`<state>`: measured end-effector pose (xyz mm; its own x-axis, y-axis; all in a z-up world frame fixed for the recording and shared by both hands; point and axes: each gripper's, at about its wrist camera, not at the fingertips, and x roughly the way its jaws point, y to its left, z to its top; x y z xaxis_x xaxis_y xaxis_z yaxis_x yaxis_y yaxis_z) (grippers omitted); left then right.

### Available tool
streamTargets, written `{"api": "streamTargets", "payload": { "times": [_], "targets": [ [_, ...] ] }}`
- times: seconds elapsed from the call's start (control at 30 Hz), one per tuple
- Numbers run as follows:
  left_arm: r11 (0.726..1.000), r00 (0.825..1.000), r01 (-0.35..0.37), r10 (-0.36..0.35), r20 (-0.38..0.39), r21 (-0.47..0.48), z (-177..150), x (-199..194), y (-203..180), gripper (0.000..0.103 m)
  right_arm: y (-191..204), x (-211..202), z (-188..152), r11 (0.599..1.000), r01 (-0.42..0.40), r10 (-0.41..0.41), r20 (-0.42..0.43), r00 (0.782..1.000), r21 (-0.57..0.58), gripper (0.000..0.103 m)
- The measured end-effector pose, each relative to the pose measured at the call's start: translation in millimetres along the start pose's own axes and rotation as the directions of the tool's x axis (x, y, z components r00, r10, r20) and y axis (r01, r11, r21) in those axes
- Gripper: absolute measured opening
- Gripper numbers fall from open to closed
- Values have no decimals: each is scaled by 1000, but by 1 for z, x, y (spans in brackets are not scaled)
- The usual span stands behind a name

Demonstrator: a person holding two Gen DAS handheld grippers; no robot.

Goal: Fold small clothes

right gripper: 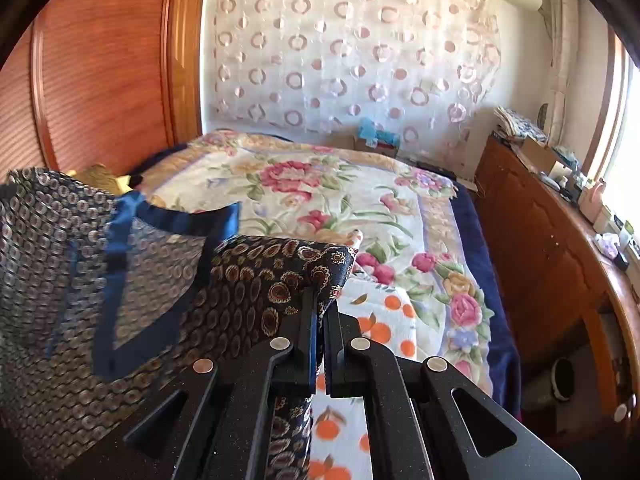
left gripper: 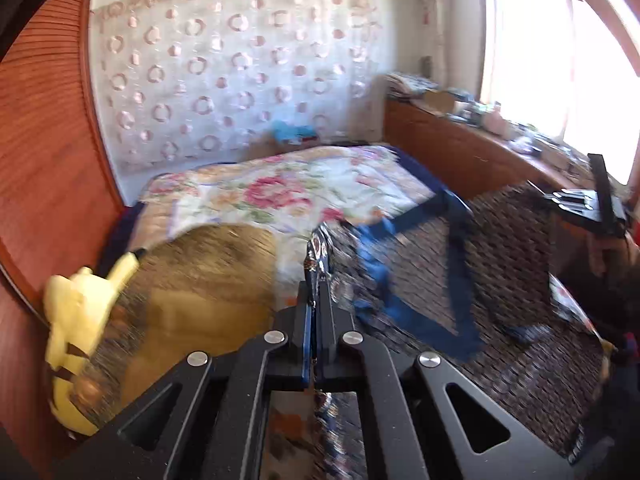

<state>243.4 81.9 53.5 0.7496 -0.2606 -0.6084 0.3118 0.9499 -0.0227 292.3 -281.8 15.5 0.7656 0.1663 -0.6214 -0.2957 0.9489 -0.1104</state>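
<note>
The garment (right gripper: 120, 280) hangs in the air over the near end of the bed (right gripper: 400, 216), stretched between the two grippers. It is a small dark top in a printed, slightly shiny cloth, with blue trim (left gripper: 460, 264) running round its neckline. The left gripper (left gripper: 316, 280) has its jaws pressed together on one top corner, cloth pinched between them. The right gripper (right gripper: 320, 300) is likewise clamped on the opposite corner, where the fabric folds over its tips.

The cloth looks thin and light — it drapes and sags freely between the two holds, with no stiffness of its own. The sheen suggests it may be slippery, so a shallow pinch at the very edge could slide out; a hold on the trimmed hem or a seam, where the layers are thicker, should be surer. Being so soft, it will likely crumple unless laid flat on the floral quilt (left gripper: 280, 188) before folding. A yellow plush (left gripper: 76, 320) sits at the near left — clear of the garment.
</note>
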Motion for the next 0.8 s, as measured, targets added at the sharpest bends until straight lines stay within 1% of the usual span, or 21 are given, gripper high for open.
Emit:
{"api": "streamTargets", "payload": {
  "times": [0.1, 0.27, 0.47, 0.57, 0.67, 0.73, 0.8],
  "targets": [
    [1000, 1000, 15, -15, -4, 15, -25, -14, -13, 3, 8, -23, -25, 1000, -18, 18, 2, 1000, -6, 2],
    [1000, 1000, 23, -23, 1, 6, -59, -42, -18, 2, 13, -52, -69, 1000, -20, 20, 0, 1000, -8, 2],
    [999, 1000, 2, -1, 17, -55, -106, -83, -8, 2, 7, -100, -113, 1000, -12, 11, 22, 1000, 22, 2],
    [995, 1000, -7, 8, 7, -97, -139, -100, -3, 2, 7, -129, -139, 999, -3, 2, 27, 1000, 39, 2],
    [989, 1000, 1, -3, -11, -151, -168, -111, 0, 2, 7, -161, -167, 999, -15, 14, 27, 1000, 46, 2],
    [986, 1000, -17, 15, -15, -168, -181, -117, 1, 2, 9, -179, -185, 999, -16, 15, 17, 1000, 40, 2],
    [983, 1000, -20, 18, -15, -181, -190, -120, 1, 2, 10, -194, -203, 999, -20, 20, -1, 1000, 35, 2]
  ]
}}
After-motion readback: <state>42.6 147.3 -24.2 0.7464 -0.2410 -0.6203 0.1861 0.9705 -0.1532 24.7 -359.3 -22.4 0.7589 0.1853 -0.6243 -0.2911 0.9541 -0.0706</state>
